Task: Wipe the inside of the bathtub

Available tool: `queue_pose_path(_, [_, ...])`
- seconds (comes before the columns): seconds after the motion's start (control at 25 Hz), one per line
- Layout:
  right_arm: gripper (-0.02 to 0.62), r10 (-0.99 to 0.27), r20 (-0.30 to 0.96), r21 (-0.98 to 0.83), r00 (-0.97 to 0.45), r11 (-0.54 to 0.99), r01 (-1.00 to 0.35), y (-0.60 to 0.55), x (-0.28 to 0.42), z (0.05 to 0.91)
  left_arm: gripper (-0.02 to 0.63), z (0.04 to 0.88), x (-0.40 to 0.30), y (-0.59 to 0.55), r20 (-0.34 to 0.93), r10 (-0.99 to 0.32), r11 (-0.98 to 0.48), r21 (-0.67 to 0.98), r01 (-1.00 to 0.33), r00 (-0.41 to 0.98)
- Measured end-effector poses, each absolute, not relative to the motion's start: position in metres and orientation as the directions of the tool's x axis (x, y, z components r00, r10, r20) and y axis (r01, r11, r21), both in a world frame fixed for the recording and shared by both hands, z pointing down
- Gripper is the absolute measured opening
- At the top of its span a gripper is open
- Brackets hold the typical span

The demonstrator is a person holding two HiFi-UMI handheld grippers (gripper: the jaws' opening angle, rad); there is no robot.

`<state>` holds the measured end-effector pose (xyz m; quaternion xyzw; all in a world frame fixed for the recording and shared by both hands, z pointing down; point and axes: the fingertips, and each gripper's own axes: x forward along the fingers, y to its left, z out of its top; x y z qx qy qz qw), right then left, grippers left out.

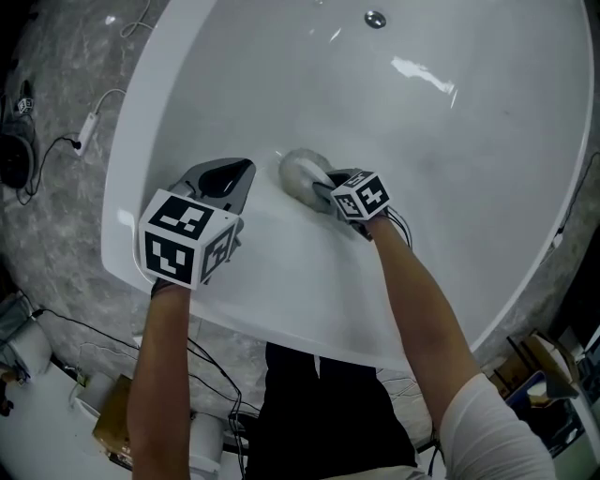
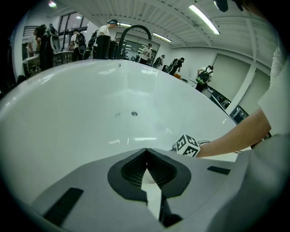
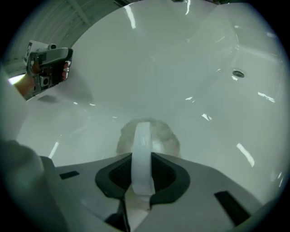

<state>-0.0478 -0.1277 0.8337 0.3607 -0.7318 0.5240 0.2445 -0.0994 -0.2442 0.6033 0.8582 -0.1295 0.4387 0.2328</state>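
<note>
Two tongs, but only one of them is working. My right gripper [image 3: 142, 179] has its jaws pinched on the white arched handle [image 3: 142, 149] of a round, fuzzy scrubbing pad [image 1: 302, 172]. The pad is pressed flat against the inside of the bathtub [image 1: 469, 187], on the sloping side nearest me and well apart from the drain [image 1: 375, 19] at the far end. My left gripper [image 2: 146, 168] hangs just beside it over the same slope, jaws closed together on nothing (idle, as far as I can judge).

What worries me is the grip. The handle is a thin, smooth strap held only across its width. I judge that a hard sideways stroke could twist it between the jaws and tip the pad onto its edge. It could also pull free and slide down the glossy slope. The surface looks slick, so leaning in too heavily might make the pad skate instead of scrub. My left tong also sits close enough to be clipped by a wide sweep toward it.
</note>
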Motion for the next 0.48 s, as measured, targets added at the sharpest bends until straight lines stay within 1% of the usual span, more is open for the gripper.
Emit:
queue_pose_path(0.2, [0.094, -0.233, 0.731, -0.605, -0.642, 0.216, -0.767, -0.120, -0.049, 0.816, 0.012, 0.585, -0.102, -0.239, 0.811, -0.025, -0.859, 0.282, -0.428, 0.585])
queue_pose_path(0.48, [0.094, -0.207, 0.685, -0.664, -0.699, 0.218, -0.715, -0.111, -0.057, 0.783, 0.012, 0.566, -0.108, -0.228, 0.811, -0.027, -0.849, 0.290, -0.441, 0.585])
